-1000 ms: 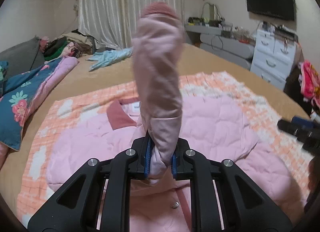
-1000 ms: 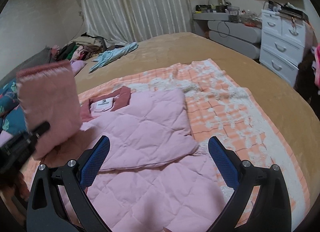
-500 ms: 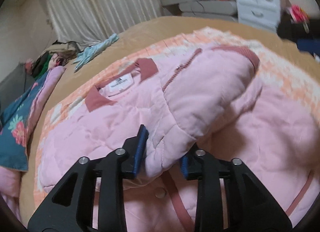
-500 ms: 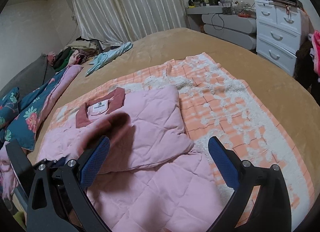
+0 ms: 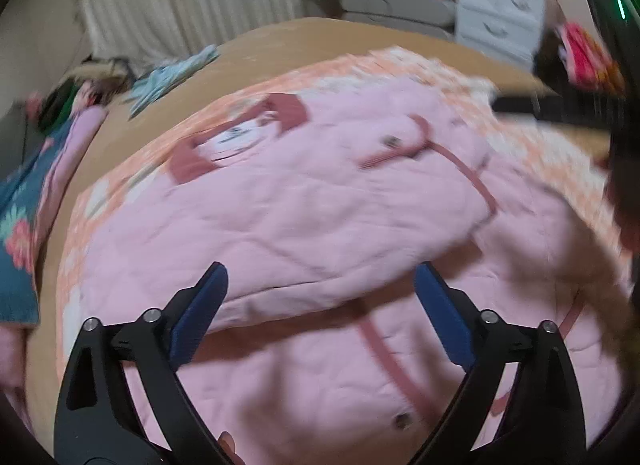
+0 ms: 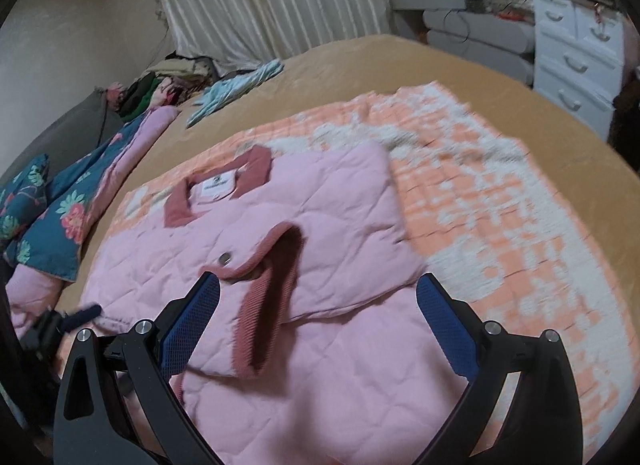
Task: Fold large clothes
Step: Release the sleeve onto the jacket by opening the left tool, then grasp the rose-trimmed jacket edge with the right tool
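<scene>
A pink quilted jacket [image 5: 304, 225] with a dark pink collar [image 5: 286, 113] lies on an orange and white blanket [image 5: 400, 61] on the bed. Its sleeve [image 6: 264, 305] lies folded across the chest, cuff open toward the right wrist camera. My left gripper [image 5: 320, 313] is open and empty, just above the jacket's folded left side. My right gripper [image 6: 318, 325] is open and empty above the jacket's [image 6: 320, 217] lower half, with the cuff between its fingers' line of sight. The left gripper's body [image 6: 52, 325] shows at the left edge of the right wrist view.
A floral blue quilt [image 6: 60, 217] and piled clothes [image 6: 160, 85] lie along the bed's left side. A light blue garment [image 6: 236, 85] lies near the far edge. White drawers [image 6: 576, 53] and a grey shelf stand at the right. Curtains hang behind.
The left gripper, shut on the raised sleeve a second ago, lowered it across the jacket, then opened and let it go. The right gripper stayed open and drifted little.
</scene>
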Action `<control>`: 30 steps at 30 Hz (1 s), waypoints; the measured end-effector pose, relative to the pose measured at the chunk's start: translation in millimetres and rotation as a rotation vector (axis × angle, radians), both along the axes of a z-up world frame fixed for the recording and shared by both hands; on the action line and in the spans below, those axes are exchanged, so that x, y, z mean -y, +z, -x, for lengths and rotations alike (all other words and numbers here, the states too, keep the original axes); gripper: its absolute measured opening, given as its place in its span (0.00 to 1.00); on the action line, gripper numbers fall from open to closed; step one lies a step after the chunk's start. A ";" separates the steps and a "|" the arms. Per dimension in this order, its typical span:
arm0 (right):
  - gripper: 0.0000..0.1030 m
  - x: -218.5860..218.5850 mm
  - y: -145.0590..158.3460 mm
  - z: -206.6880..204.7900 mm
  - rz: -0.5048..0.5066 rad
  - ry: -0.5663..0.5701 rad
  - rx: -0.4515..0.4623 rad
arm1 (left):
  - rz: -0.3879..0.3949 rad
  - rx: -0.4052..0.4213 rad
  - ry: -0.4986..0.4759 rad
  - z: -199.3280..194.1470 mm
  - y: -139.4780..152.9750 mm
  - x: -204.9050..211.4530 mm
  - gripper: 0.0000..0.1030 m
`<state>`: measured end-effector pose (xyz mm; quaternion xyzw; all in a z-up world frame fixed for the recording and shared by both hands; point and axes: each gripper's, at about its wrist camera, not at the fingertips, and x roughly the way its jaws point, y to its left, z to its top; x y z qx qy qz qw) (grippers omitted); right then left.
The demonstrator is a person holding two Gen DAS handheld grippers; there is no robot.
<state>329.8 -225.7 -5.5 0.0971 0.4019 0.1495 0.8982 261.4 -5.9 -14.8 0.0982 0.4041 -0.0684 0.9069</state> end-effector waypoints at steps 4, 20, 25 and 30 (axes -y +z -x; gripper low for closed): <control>0.95 -27.0 -18.2 0.0 -0.037 0.067 -0.077 | 0.040 0.025 0.105 -7.0 19.3 -46.9 0.91; 0.24 -58.3 -49.9 2.8 -0.156 0.107 -0.157 | 0.207 0.063 0.368 -13.2 46.3 -164.6 0.91; 0.18 -83.0 5.2 17.7 0.042 0.202 0.128 | 0.238 0.058 0.397 -18.3 44.3 -175.1 0.91; 0.18 -84.6 32.8 13.3 0.136 0.224 0.300 | 0.272 0.051 0.421 -29.2 39.3 -180.0 0.91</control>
